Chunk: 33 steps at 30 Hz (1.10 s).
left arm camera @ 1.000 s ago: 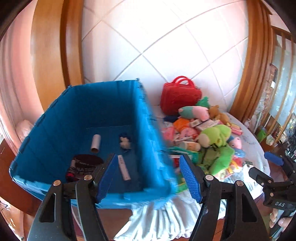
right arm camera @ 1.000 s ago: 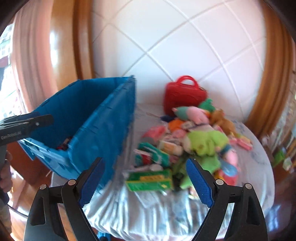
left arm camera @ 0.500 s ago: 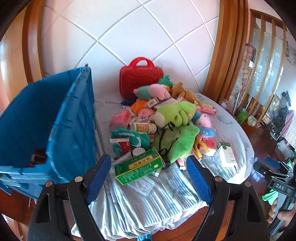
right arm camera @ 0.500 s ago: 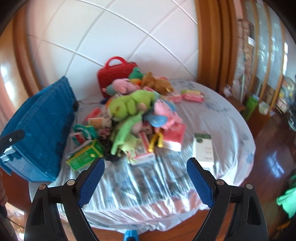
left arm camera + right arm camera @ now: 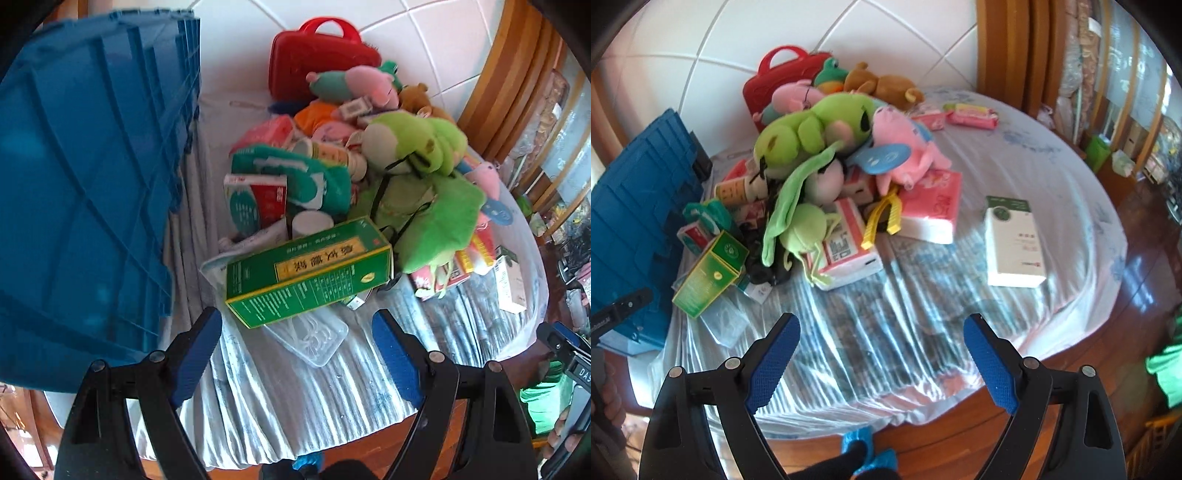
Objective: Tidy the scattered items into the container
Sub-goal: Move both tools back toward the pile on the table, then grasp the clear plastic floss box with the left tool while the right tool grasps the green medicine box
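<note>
The left gripper hangs above the near edge of the round table with its fingers wide apart and nothing between them. Just beyond its fingertips lie a clear plastic tray and, partly on top of it, a long green box. The right gripper is also released and empty, above the bare striped cloth in front of the pile. The scattered items form a heap in the middle of the table: a big green plush frog, a pink plush pig, a pink tissue pack and a red case standing at the back near the tiled wall. A white box lies alone, well apart on the right. The blue container stands at the left side of the table, just beside the heap.
</note>
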Each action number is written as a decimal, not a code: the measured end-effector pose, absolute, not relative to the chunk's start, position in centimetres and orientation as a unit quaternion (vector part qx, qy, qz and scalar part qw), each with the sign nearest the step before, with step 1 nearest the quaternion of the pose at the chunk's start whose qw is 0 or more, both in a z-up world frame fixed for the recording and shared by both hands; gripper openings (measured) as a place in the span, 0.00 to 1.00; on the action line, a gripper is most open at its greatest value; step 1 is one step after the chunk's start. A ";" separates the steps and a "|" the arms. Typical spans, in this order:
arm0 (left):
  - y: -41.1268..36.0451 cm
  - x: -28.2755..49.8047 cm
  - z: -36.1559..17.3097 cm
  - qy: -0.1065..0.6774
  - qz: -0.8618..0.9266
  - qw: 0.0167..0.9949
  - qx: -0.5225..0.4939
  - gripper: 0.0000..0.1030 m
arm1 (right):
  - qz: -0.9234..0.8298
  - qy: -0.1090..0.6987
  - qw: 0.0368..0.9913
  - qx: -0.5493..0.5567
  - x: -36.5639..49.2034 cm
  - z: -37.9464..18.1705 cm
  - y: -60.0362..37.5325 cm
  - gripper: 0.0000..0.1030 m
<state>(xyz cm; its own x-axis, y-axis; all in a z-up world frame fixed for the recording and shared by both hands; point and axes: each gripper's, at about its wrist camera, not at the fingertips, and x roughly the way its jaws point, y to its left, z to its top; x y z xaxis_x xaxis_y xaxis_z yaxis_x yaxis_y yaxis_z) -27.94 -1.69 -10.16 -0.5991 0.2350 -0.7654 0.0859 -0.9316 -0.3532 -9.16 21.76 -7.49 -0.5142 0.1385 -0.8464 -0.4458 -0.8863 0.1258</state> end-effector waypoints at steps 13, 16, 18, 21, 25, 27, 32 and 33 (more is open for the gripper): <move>3.6 -30.7 -17.6 -0.244 0.833 -0.047 -0.494 0.81 | 0.836 0.112 0.027 -0.536 -17.4 -13.4 22.9 0.88; 4.5 -31.4 -19.0 -0.259 0.827 -0.080 -0.492 0.81 | 0.831 0.100 -0.001 -0.548 -18.4 -14.8 23.4 0.88; 4.8 -31.9 -19.9 -0.263 0.823 -0.097 -0.494 0.81 | 0.828 0.093 -0.013 -0.553 -18.8 -15.6 23.6 0.88; 4.9 -32.8 -21.6 -0.268 0.813 -0.111 -0.505 0.79 | 0.830 0.083 -0.029 -0.552 -19.6 -15.8 23.5 0.88; 3.8 -31.2 -22.3 -0.269 0.815 -0.136 -0.495 0.71 | 0.842 0.061 -0.081 -0.529 -21.3 -14.3 20.9 0.88; 2.7 -29.5 -22.4 -0.268 0.815 -0.154 -0.489 0.71 | 0.849 0.043 -0.115 -0.514 -22.3 -13.1 18.8 0.88; 0.2 -25.8 -22.9 -0.281 0.813 -0.171 -0.481 0.57 | 0.857 0.000 -0.197 -0.477 -25.1 -11.0 12.8 0.88; 0.0 -25.3 -23.0 -0.276 0.814 -0.174 -0.481 0.57 | 0.856 -0.009 -0.208 -0.473 -25.8 -10.9 11.8 0.88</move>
<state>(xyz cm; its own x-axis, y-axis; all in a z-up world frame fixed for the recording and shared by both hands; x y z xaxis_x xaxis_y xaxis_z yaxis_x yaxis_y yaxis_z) -25.31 0.02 -22.96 -0.4772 -0.0183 -0.8786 0.5486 -0.7873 -0.2815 -25.84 11.78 -10.94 -0.4660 -0.3480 -0.8135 0.3650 -0.9131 0.1816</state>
